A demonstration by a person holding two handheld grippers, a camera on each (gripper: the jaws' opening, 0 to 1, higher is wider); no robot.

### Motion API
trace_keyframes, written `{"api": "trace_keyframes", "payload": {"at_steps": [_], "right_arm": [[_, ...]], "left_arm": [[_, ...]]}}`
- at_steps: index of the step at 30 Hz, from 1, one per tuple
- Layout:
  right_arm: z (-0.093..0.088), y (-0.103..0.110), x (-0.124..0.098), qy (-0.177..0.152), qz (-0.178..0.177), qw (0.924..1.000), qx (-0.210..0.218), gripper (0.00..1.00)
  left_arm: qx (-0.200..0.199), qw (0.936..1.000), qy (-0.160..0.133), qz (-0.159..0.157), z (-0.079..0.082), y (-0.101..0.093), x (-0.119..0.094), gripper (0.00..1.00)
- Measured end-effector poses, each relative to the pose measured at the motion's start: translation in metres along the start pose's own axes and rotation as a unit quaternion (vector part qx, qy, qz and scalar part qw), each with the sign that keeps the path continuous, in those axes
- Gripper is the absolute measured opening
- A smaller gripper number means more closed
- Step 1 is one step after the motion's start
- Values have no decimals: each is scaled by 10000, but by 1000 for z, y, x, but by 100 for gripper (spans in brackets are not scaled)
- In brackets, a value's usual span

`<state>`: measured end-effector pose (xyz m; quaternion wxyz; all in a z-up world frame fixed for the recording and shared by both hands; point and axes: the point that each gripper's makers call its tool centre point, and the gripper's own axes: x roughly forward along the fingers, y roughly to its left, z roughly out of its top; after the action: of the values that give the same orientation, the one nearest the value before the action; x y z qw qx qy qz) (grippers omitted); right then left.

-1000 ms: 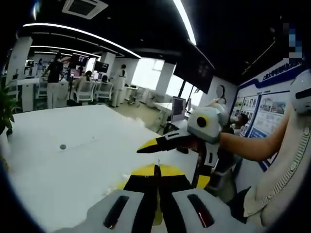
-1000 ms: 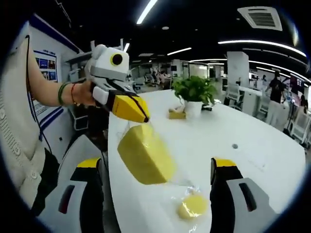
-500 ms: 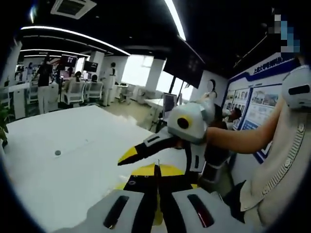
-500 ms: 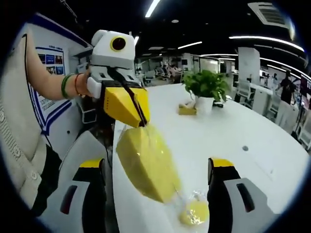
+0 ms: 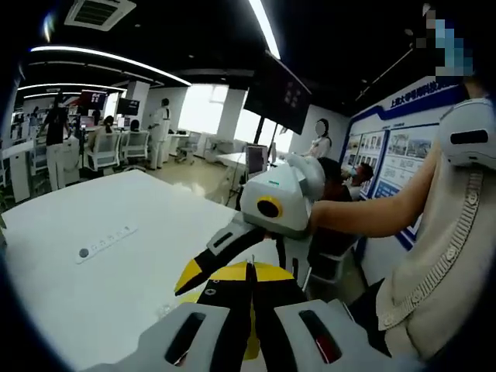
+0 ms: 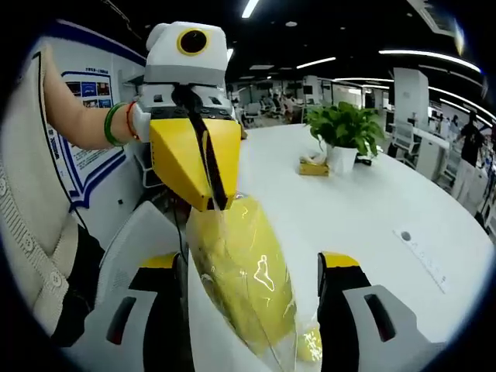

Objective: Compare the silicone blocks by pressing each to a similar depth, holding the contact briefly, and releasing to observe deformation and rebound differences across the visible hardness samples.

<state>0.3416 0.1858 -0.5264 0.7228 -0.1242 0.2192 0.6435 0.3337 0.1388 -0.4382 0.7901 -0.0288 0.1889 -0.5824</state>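
A yellow silicone block [image 6: 246, 279] in a clear plastic bag hangs over the near edge of the white table [image 6: 356, 217]. My left gripper [image 6: 210, 203], with yellow jaws, is shut on the top of the bag and holds it up. In the right gripper view the block hangs between the right gripper's [image 6: 249, 298] open jaws; whether it touches them I cannot tell. A smaller yellow piece [image 6: 311, 343] lies low behind the bag. In the left gripper view the left gripper [image 5: 249, 267] is closed, with the right gripper [image 5: 209, 267] reaching in from the right.
A potted plant [image 6: 341, 133] and a small yellow box [image 6: 314, 166] stand at the far side of the table. A power strip [image 6: 425, 249] is set into the tabletop, also seen as a strip [image 5: 105, 240]. A person's arm [image 5: 364, 213] holds the right gripper. Office chairs and people are far behind.
The left gripper has brought the bagged block closer, and it now hangs between the right gripper's jaws. Both cameras have shifted; the right gripper looms larger in the left gripper view.
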Motion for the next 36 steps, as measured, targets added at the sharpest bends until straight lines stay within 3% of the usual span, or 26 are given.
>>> {"api": "trace_keyframes", "payload": {"at_steps": [6, 9, 17, 26, 36], "right_arm": [[0, 6, 0, 25, 140, 9999, 20, 46], [1, 6, -1, 20, 121, 9999, -14, 44], [0, 8, -6, 66, 33, 9993, -379, 27], [-2, 14, -10, 300, 142, 9994, -33, 14], [2, 17, -14, 354, 68, 9989, -305, 6]], "left_arm": [[122, 9999, 23, -108, 1, -4, -1, 0], [176, 9997, 39, -135, 2, -5, -2, 0], [431, 9986, 194, -227, 0, -11, 0, 0], [483, 9984, 178, -218, 1, -11, -2, 0], [594, 9979, 172, -216, 6, -15, -1, 0]]}}
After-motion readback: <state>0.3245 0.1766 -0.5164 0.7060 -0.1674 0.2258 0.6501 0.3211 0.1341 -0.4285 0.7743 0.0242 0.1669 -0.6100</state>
